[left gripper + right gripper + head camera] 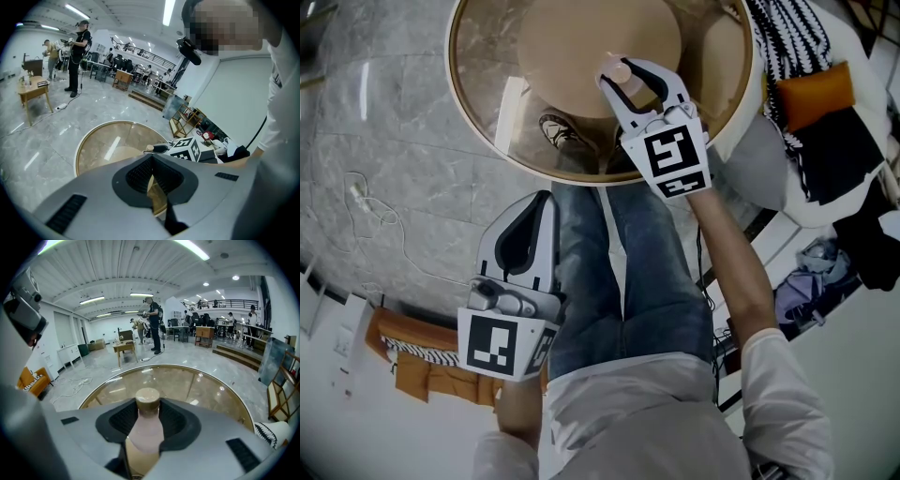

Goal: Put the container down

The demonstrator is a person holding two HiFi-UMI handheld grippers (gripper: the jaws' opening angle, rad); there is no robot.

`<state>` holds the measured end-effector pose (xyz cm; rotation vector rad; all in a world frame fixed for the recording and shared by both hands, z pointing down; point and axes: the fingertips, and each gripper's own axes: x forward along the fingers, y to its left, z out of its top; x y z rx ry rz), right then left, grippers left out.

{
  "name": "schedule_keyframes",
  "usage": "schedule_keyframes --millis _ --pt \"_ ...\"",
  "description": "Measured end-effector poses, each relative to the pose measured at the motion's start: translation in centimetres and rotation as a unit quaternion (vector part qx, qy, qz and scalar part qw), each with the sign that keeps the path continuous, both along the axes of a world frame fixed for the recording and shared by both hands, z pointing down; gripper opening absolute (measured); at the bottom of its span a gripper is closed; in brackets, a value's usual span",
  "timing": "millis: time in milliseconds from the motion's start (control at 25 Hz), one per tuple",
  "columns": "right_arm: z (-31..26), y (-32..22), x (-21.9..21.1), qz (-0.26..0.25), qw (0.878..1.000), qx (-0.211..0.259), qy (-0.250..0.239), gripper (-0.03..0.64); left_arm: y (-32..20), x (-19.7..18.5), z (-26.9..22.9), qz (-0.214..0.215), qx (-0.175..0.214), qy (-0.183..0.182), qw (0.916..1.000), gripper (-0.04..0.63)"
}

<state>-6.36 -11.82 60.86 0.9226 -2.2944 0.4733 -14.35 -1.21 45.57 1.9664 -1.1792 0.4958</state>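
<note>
The container is a pale pink bottle with a tan cap. My right gripper is shut on it over the round glass table. In the right gripper view the container stands upright between the black pads, with the table's glass top beyond it. I cannot tell whether its base touches the glass. My left gripper hangs shut and empty over the person's lap, short of the table's near rim. From the left gripper I see the table and the right gripper's marker cube.
A wooden disc base shows under the glass. An orange cushion, a black-and-white knit and loose clothes lie to the right. An orange seat and a floor cable are on the left. People stand far off.
</note>
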Motion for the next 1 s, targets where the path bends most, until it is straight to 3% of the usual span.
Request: schedule_keyframes --millis 1000 --pt "1.5 -0.5 0.2 0.006 1.0 0.001 -0.002 0.149 -0.5 0.6 0.7 0.007 -0.008 0.005 0.9999 0.017"
